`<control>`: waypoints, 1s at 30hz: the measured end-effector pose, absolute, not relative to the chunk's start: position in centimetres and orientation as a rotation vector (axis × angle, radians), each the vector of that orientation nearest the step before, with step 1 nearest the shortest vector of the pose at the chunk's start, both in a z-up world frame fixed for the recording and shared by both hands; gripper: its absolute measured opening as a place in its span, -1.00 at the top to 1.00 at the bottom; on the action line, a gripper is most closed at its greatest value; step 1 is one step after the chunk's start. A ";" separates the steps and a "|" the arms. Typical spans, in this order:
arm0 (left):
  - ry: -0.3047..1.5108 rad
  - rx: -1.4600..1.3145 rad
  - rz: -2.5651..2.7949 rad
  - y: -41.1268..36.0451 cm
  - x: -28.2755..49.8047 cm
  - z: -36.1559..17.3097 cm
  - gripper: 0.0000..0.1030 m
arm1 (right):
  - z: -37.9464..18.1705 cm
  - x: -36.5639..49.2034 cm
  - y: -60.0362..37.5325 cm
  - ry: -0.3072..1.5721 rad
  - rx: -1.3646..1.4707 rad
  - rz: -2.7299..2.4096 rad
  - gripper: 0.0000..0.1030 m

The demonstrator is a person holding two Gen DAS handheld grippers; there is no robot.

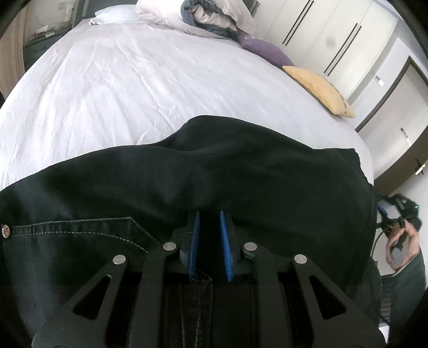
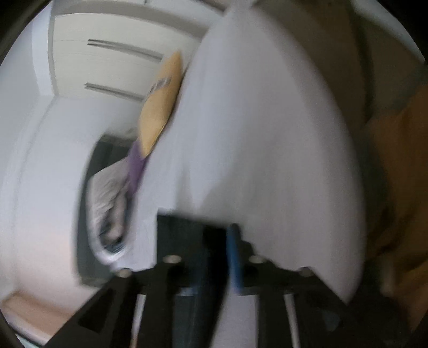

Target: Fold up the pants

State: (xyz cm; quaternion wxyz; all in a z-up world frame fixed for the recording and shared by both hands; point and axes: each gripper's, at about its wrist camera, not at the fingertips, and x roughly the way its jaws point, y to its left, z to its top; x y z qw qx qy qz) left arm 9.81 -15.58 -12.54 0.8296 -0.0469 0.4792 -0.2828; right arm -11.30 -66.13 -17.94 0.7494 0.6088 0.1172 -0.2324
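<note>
I see the black pants (image 1: 203,176) draped across the near edge of the bed, filling the lower half of my left wrist view. A stitched pocket edge and a small metal rivet (image 1: 5,230) show at the far left of the cloth, and a thick double-stitched seam runs down under the tool toward me.

My left gripper (image 1: 210,216) sits right at the pants, its two blue pads (image 1: 194,241) a narrow gap apart with dark fabric lying between and beneath them. The jaws are nearly closed and appear to pinch a fold of the pants near that seam.

At the right edge of this view, past the edge of the pants, I can see my right hand (image 1: 401,241) wrapped around the handle of the other tool, off the side of the bed.

Beyond the pants lies the wrinkled white sheet (image 1: 128,88). A yellow cushion (image 1: 319,89) and a purple cushion (image 1: 264,49) rest along the right side, with a heap of bedding (image 1: 203,13) at the far end and white wardrobe doors (image 1: 334,40) behind.

The right wrist view is heavily blurred. My right gripper (image 2: 216,241) shows one blue pad (image 2: 234,257) against something black, and I cannot tell how far its jaws are open or whether they hold anything. The white sheet (image 2: 267,133) and the yellow cushion (image 2: 160,107) smear past above it
</note>
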 end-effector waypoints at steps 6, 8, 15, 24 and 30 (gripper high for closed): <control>1.016 -0.110 -0.600 -15.8 9.9 -12.7 0.70 | -11.1 -5.2 -63.2 0.326 1.097 -0.106 0.06; 1.015 -0.111 -0.600 -15.8 9.8 -12.6 0.70 | -12.0 -1.5 -60.9 0.432 1.094 0.095 0.06; 0.999 -0.154 -0.590 -14.6 9.6 -11.7 0.70 | -19.3 1.1 -65.0 0.582 1.186 -0.036 1.00; 0.952 -0.161 -0.567 -12.0 7.7 -10.2 0.70 | -11.0 6.4 -55.4 0.647 0.844 0.313 -0.02; 0.966 -0.224 -0.492 -8.6 8.9 -11.1 0.70 | -17.2 12.2 -52.2 0.887 0.787 0.223 1.00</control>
